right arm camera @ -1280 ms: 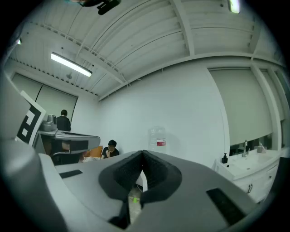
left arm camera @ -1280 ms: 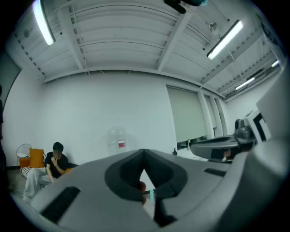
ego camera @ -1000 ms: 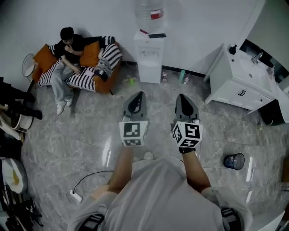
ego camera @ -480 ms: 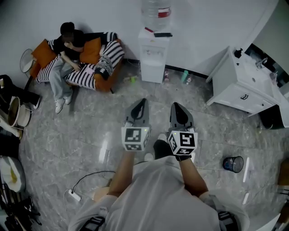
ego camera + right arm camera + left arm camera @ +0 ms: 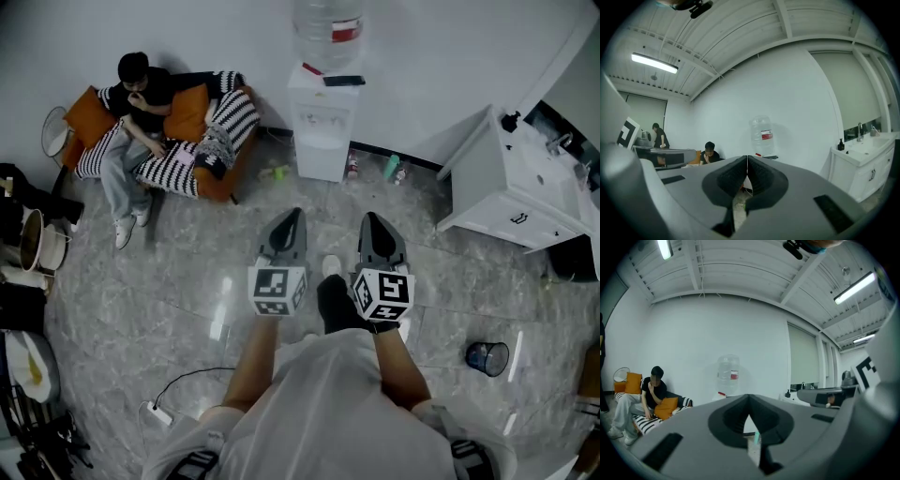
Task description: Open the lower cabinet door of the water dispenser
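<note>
In the head view the water dispenser stands at the wall beside a striped sofa, its lower cabinet door apparently shut, well apart from the left gripper and right gripper. The left gripper view shows its fingers pressed together on nothing, with the dispenser far ahead. The right gripper view shows the same, so I judge nothing is done yet: reaching the door, gripping it and pulling it open all remain.
</note>
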### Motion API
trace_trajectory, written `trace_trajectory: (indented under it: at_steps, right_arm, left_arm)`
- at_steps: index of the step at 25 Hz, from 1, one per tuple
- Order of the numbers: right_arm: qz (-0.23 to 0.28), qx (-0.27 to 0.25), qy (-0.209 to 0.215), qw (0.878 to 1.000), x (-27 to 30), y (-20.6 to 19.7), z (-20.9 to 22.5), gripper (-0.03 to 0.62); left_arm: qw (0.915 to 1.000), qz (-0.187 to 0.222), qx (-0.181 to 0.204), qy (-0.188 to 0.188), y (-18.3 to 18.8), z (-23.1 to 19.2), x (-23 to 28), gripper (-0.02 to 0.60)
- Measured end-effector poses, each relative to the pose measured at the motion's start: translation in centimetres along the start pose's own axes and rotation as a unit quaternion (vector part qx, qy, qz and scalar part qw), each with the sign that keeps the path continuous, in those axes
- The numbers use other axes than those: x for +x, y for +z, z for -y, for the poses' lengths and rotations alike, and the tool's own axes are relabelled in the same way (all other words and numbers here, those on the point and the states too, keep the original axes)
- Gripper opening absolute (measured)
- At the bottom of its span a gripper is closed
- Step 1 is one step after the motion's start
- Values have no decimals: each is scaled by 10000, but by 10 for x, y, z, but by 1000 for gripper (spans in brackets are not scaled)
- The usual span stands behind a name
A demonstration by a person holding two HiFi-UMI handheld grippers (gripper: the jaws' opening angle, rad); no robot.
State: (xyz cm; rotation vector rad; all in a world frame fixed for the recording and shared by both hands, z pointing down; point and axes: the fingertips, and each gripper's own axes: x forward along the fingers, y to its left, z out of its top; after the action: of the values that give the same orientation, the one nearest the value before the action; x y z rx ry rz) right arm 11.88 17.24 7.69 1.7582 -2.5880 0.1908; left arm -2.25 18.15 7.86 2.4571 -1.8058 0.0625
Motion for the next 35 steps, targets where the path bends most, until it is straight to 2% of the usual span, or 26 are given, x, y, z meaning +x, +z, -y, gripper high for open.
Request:
trace_trajectory:
  at_steps: [6,12,18,27,35]
  right_arm:
    - [-166,180,-120,9996,92,-8,51,11]
    - [-421,129,-6,9990,183,-12,96,12]
    - [-781,189,-20,9968,248,-38,140,12]
    - [-996,187,210,9946,315,-104,158,12]
    - [-1023,123,314,9942,369,-209,159,12]
  left_arm:
    - [9999,-129,-51,-27,-3,-26,103,11]
    - [9995,-321,-42,25,-2,-47,210,11]
    - [9982,-597,-93,26,-20,-63,291,11]
    - [9957,-877,-286,34,-92,-89,355,11]
    - [9959,-837,-276,-211,-195,-120,409,11]
